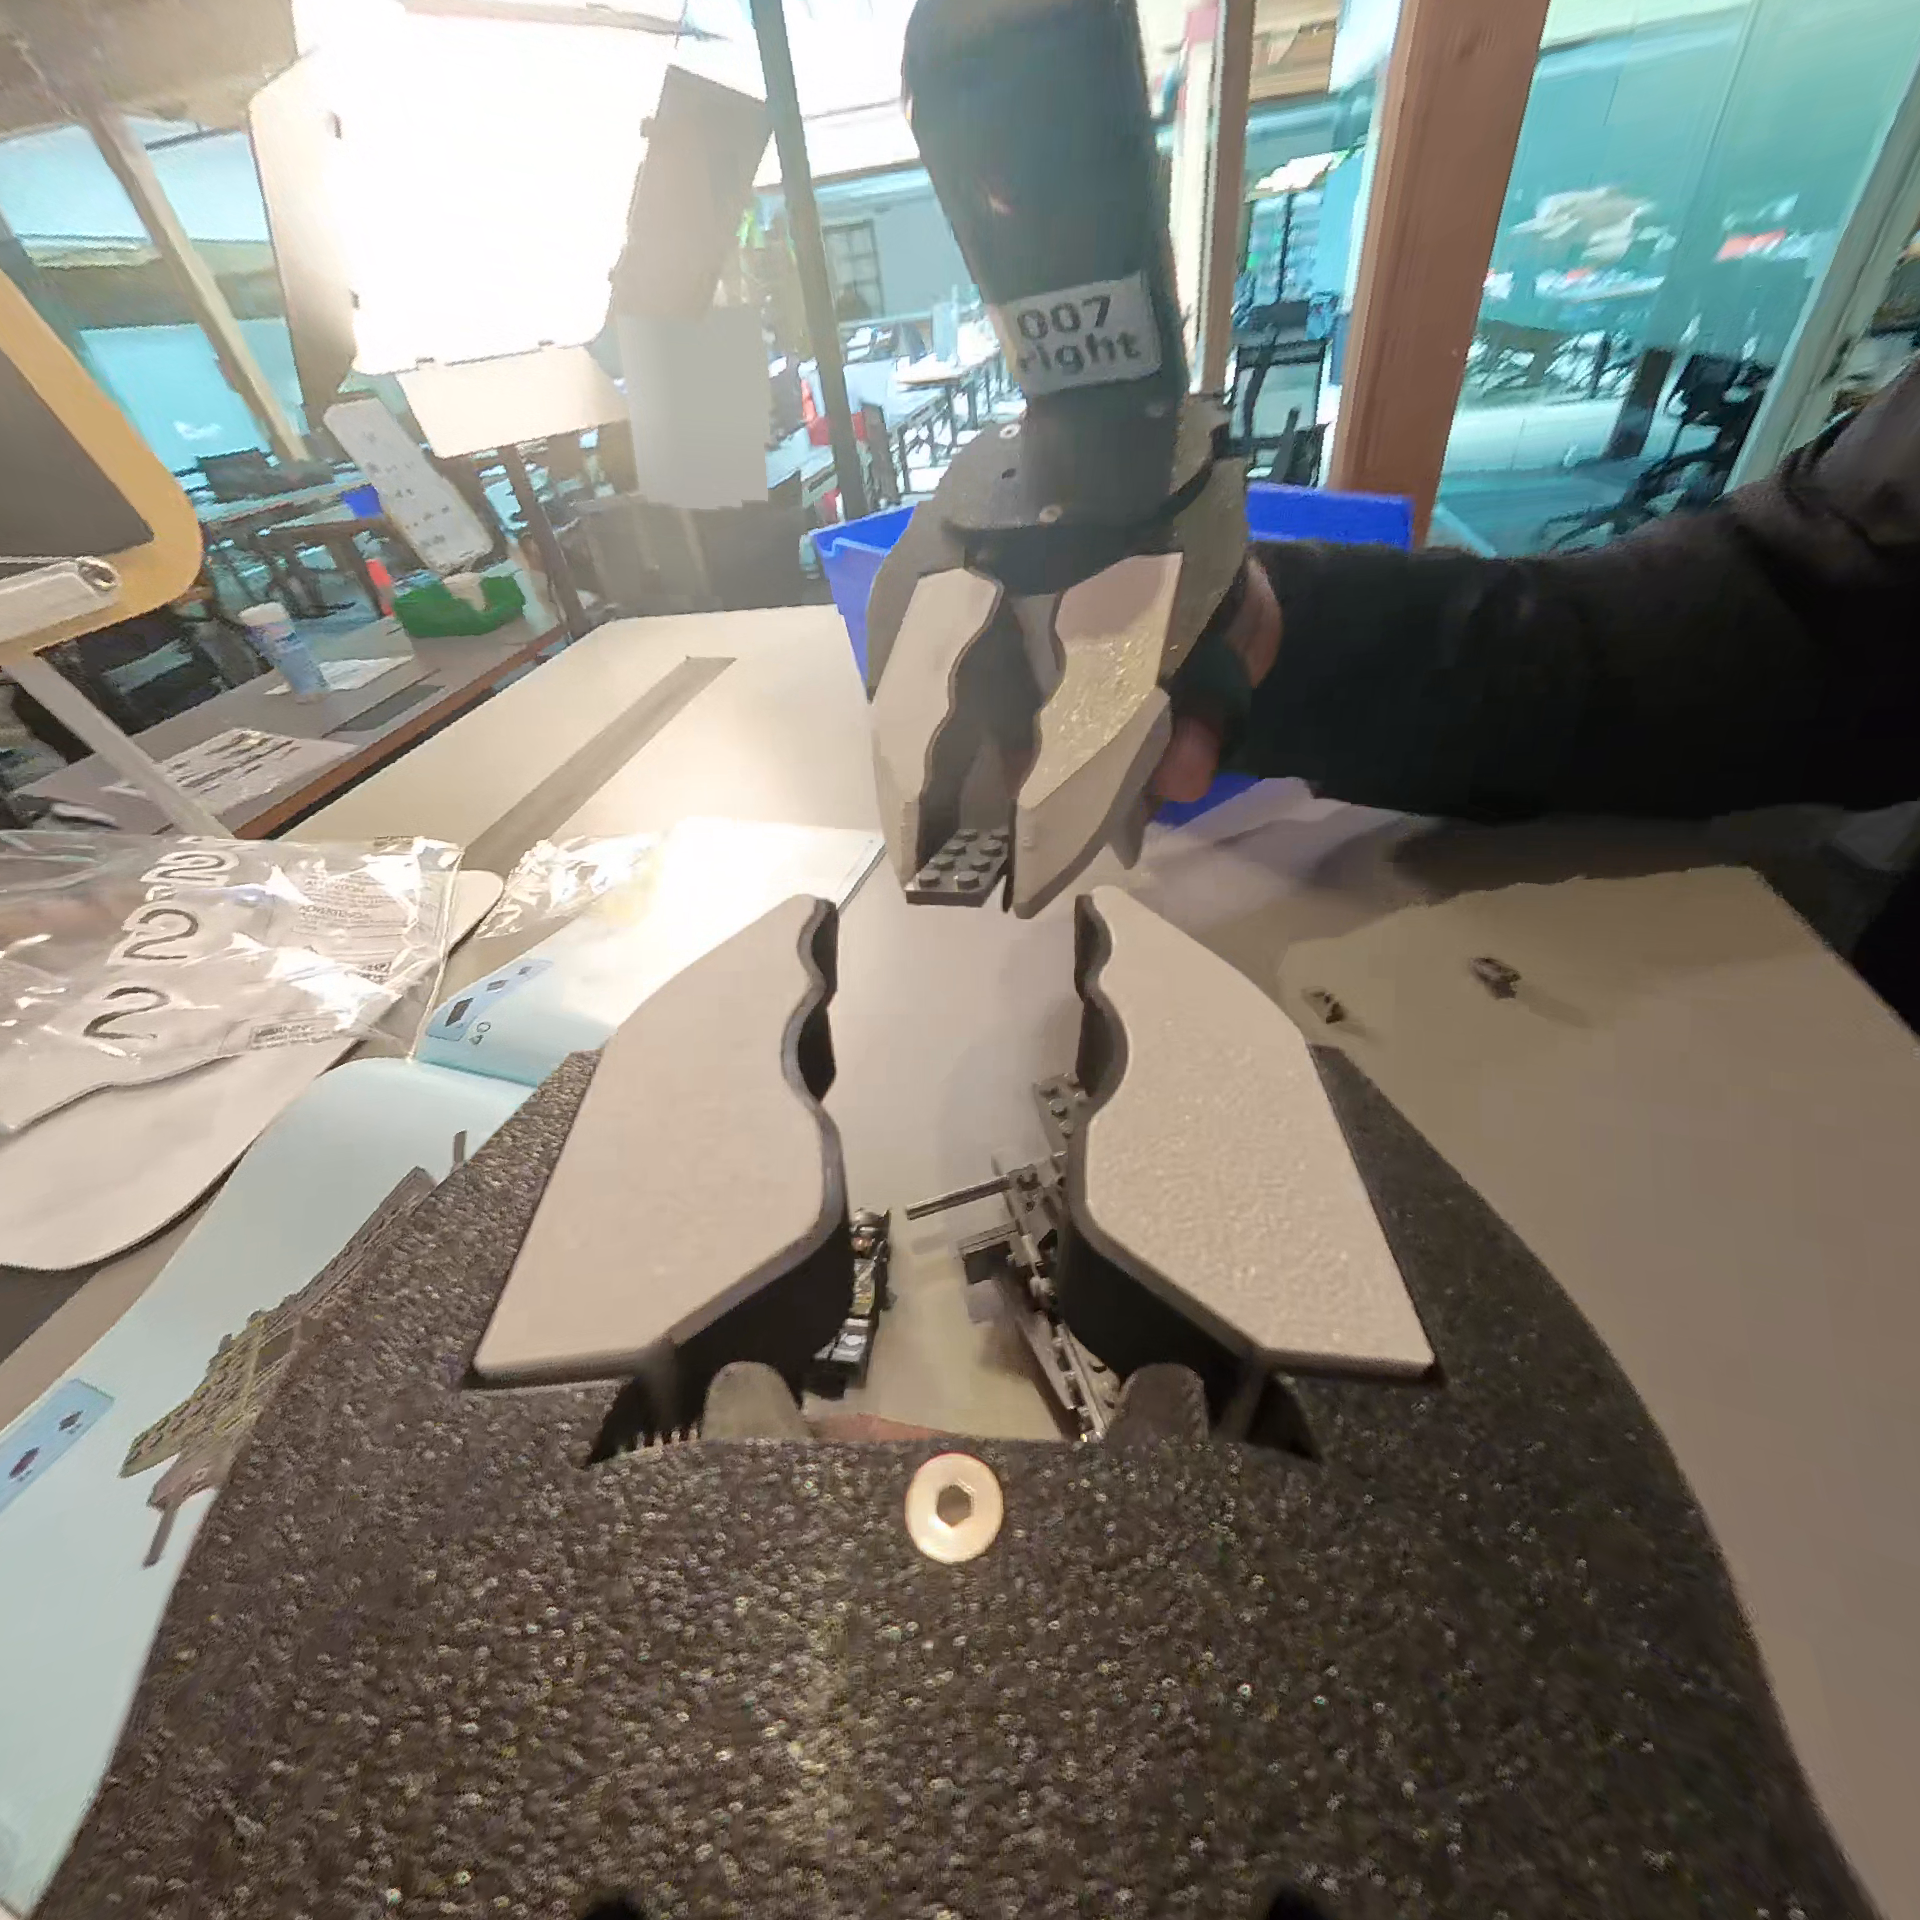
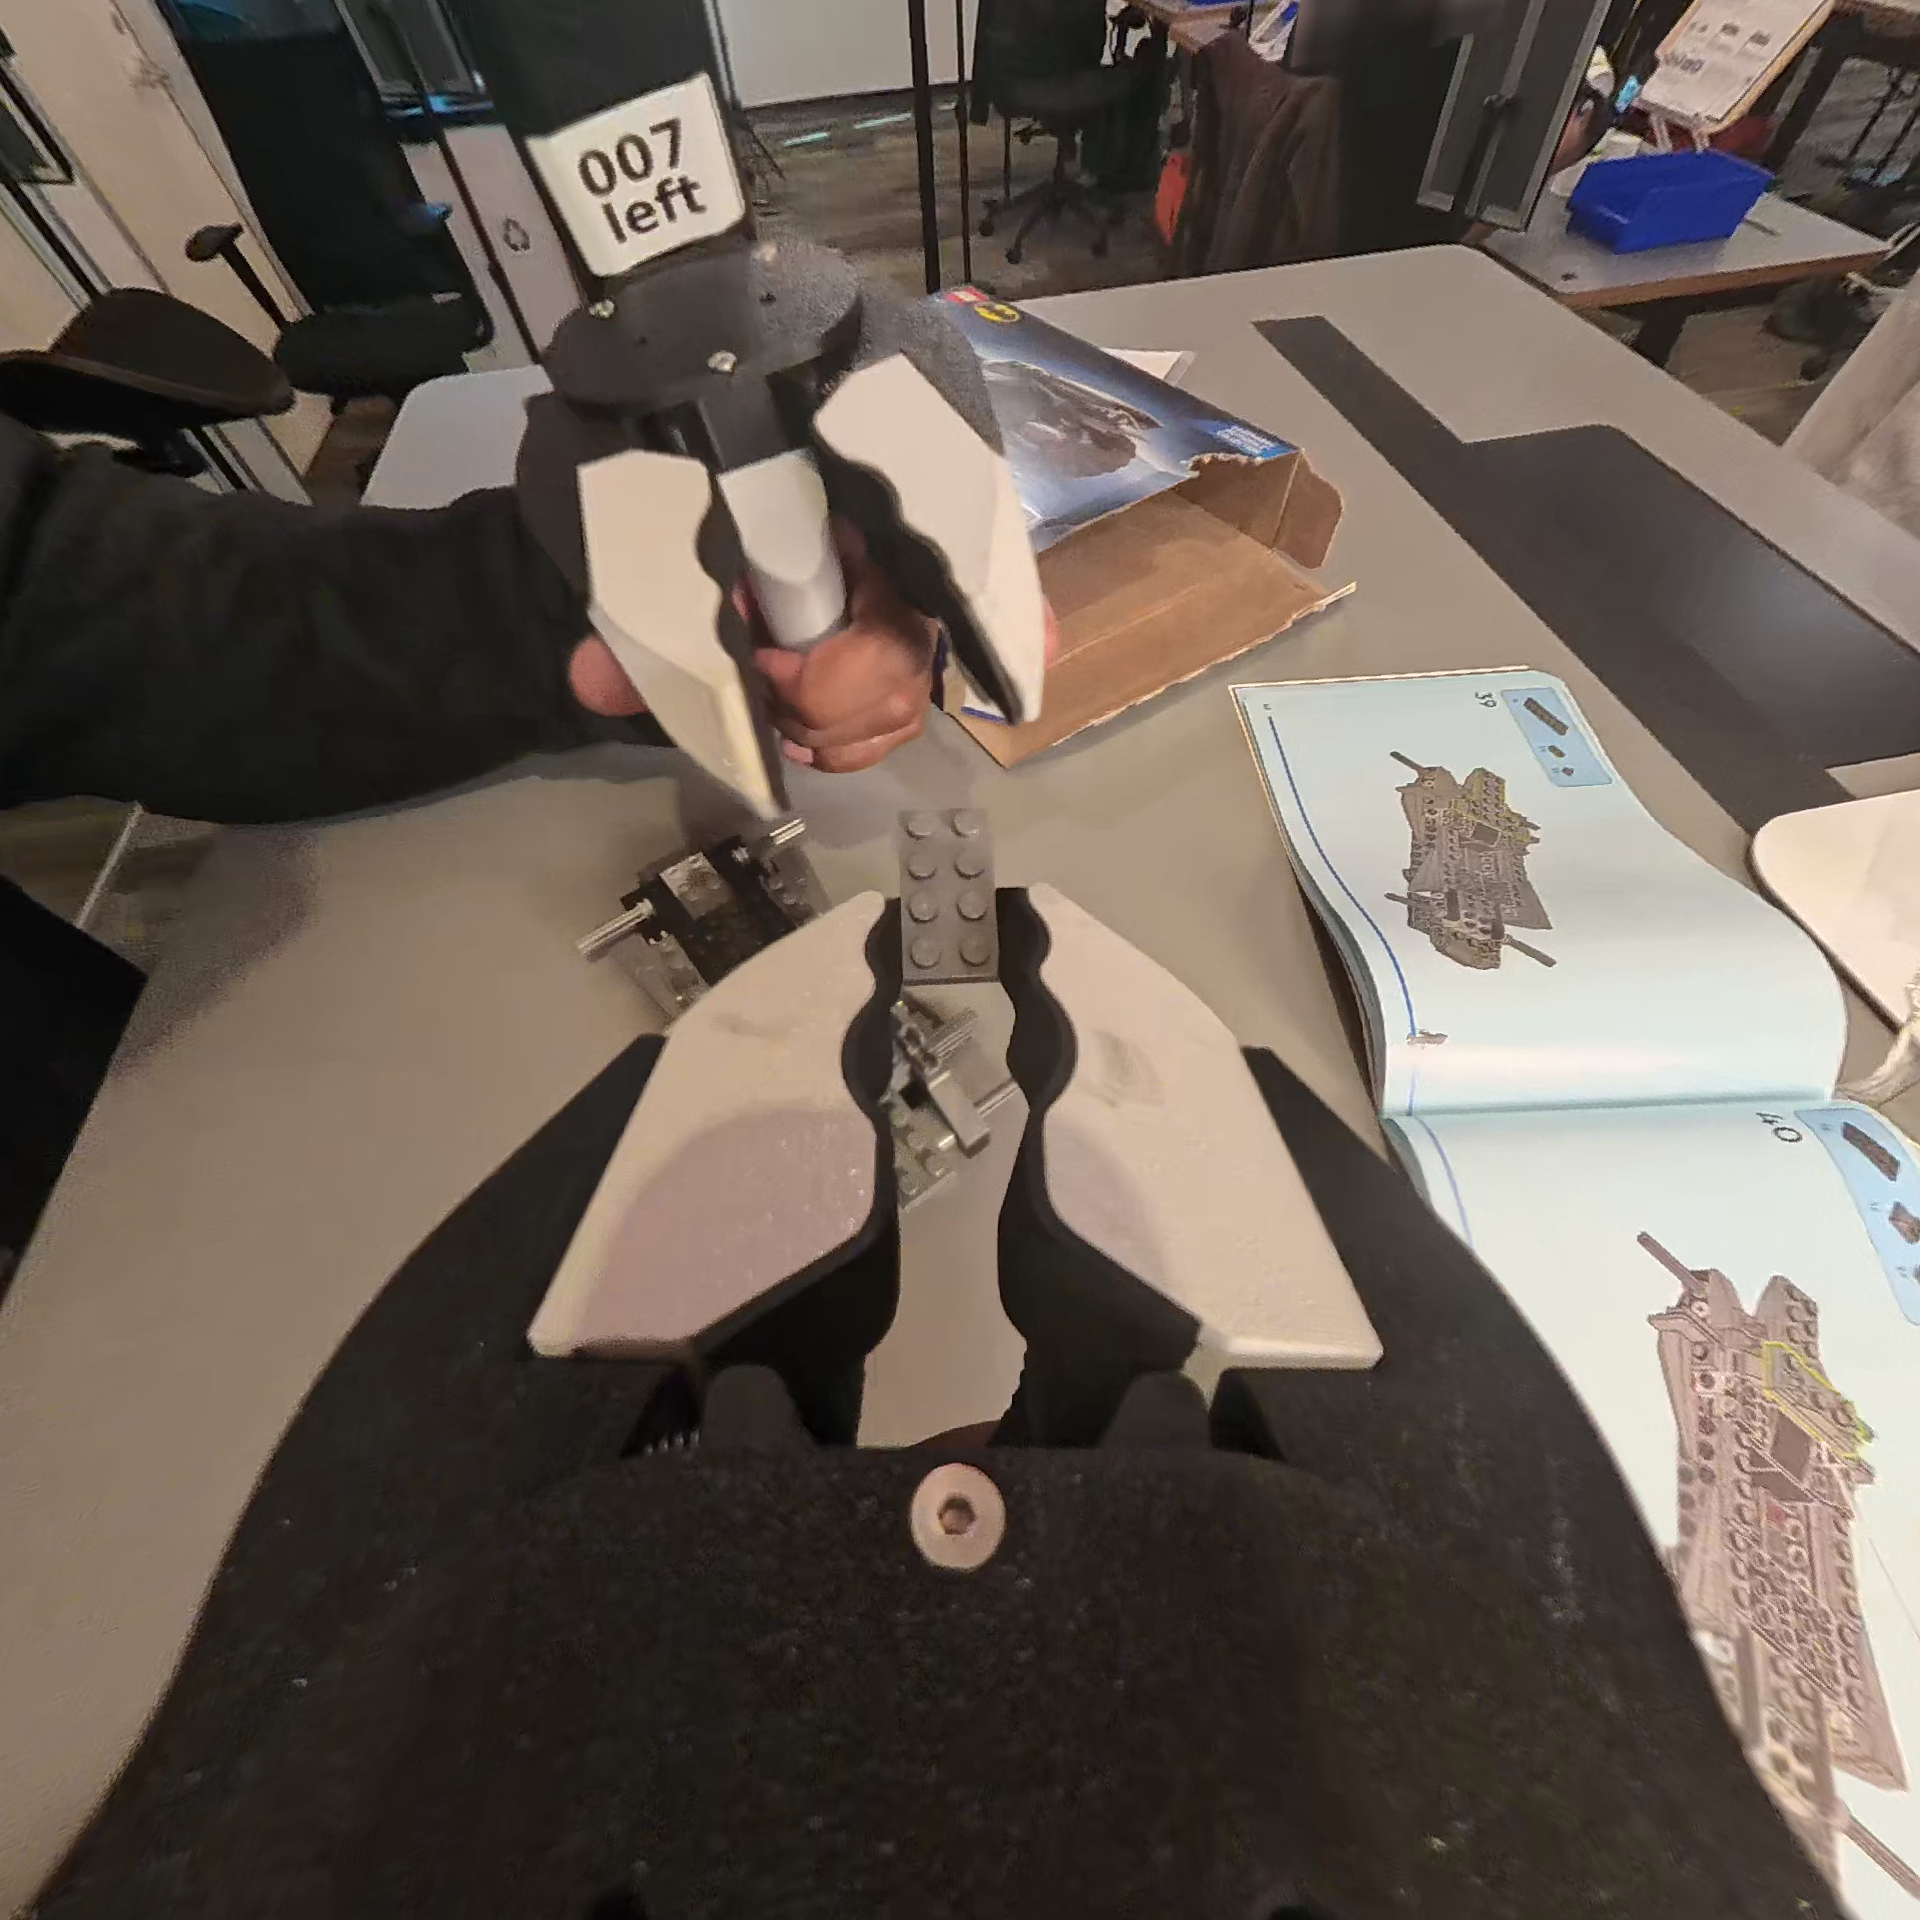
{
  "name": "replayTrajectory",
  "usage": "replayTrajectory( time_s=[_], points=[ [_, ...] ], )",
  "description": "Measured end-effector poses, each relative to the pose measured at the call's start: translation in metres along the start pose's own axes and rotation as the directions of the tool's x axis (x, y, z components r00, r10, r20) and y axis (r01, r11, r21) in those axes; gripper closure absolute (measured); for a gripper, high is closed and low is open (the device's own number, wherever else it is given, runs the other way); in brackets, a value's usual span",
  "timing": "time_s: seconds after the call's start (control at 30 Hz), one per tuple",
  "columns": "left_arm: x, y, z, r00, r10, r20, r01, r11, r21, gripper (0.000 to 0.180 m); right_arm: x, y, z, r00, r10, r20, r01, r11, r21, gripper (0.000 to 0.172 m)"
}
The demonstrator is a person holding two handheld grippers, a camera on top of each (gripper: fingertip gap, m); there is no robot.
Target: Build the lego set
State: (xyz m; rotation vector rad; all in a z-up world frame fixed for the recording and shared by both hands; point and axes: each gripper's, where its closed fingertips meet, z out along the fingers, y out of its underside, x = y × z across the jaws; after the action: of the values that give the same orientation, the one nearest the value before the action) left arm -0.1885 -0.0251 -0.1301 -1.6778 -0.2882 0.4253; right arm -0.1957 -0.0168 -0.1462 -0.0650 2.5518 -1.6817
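Gripping a dark grey studded plate [image 2: 948,896] by its near end, right tool [image 2: 948,935] narrowly parted, pads pressed on its long edges — long axis straight ahead, past the tips. Facing it, left tool [image 1: 954,940] half-open and empty. Below on the grey worktop [image 2: 312,1039] — a partly built grey-and-black model [image 2: 707,914].

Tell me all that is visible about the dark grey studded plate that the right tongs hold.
The dark grey studded plate is a thin, flat toy building piece that looks like plastic, two studs wide and four long. The right tongs grip it by its long edges at the near half, both pads pressing on it; the far half sticks out past the fingertips. It is held in the air, studs up, above the grey table, touching nothing else. The open left tongs face it closely.
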Motion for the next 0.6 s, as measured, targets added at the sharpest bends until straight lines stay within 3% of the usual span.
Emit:
replayTrajectory(
  time_s=[0.2, 0.6],
  points=[
    [0.005, -0.001, 0.009, 0.997, -0.058, -0.048, 0.061, 0.996, 0.065, 0.145, -0.006, -0.007, 0.006, 1.0, -0.019, 0.013, 0.018, 0.997, 0.069, 0.154],
    [0.01, -0.003, 0.007, 0.99, -0.082, -0.114, 0.095, 0.989, 0.112, 0.158, -0.013, -0.01, 0.005, 0.998, -0.031, 0.049, 0.027, 0.996, 0.08, 0.154]
  ],
)
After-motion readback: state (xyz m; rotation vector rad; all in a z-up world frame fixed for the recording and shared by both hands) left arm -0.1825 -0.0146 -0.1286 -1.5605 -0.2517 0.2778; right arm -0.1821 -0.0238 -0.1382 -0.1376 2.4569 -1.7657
